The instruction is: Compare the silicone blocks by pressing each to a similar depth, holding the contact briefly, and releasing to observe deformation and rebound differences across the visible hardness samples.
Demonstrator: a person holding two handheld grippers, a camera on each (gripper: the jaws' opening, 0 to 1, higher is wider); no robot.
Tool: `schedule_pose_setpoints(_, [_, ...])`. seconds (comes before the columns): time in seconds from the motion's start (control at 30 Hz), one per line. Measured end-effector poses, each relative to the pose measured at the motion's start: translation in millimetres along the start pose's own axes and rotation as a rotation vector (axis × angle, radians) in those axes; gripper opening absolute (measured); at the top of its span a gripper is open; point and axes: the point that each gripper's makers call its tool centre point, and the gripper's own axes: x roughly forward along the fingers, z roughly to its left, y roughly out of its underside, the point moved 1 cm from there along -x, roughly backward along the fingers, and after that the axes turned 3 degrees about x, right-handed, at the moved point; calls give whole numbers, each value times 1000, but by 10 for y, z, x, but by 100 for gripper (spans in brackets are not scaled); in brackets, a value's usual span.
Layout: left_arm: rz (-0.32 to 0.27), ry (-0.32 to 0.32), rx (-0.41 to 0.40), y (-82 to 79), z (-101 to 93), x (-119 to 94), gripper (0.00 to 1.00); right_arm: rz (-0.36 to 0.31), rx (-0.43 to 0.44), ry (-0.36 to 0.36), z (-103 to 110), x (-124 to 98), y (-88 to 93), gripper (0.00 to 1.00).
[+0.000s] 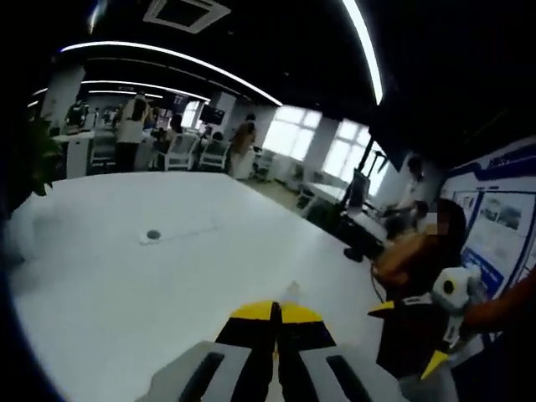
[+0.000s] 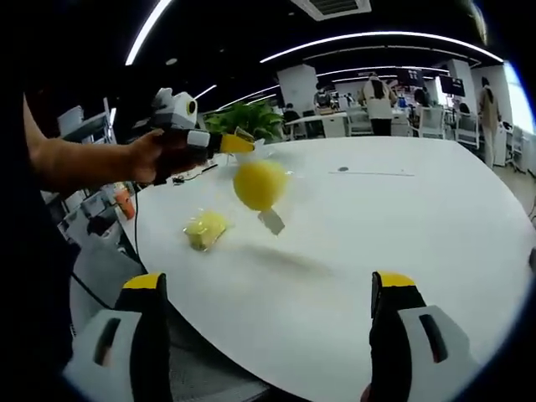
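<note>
Yellow bagged ball point(image 2: 260, 184) hangs clenched in left gripper point(image 2: 243, 144); right gripper point(image 2: 272, 293) gapes.

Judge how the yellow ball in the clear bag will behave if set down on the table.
The yellow ball looks round, so it would probably roll. Its clear bag may slow that. It hangs from the left gripper by the bag alone, suggesting lightness.

Both tongs have grey moulded bodies with dark slots and black jaws capped in yellow, the left tongs point(image 1: 275, 316) at bottom centre, the right tongs point(image 2: 270, 289) across the bottom, with dark clothing at far left.
</note>
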Motion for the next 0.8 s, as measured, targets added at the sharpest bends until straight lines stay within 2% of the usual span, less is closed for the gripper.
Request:
schedule_pose_setpoints(0.03, [-3,3,8,-17,-9,-9,0,-5,3,-6,10,1,-18,96])
schedule_pose_setpoints(0.1, [-8,-1,31,-50,-8,-31,0,-44,67,-60,99,9,-99,96])
schedule_pose_setpoints(0.23, [-28,-9,41,-117,-1,-107,0,-25,5,-30,57,29,-106,96])
schedule_pose_setpoints(0.63, [-67,6,20,-272,0,-267,0,-26,10,-9,2,74,-46,96])
schedule_pose_setpoints(0.8, [-75,22,28,-294,-69,-307,0,-47,5,6,-56,57,-160,96])
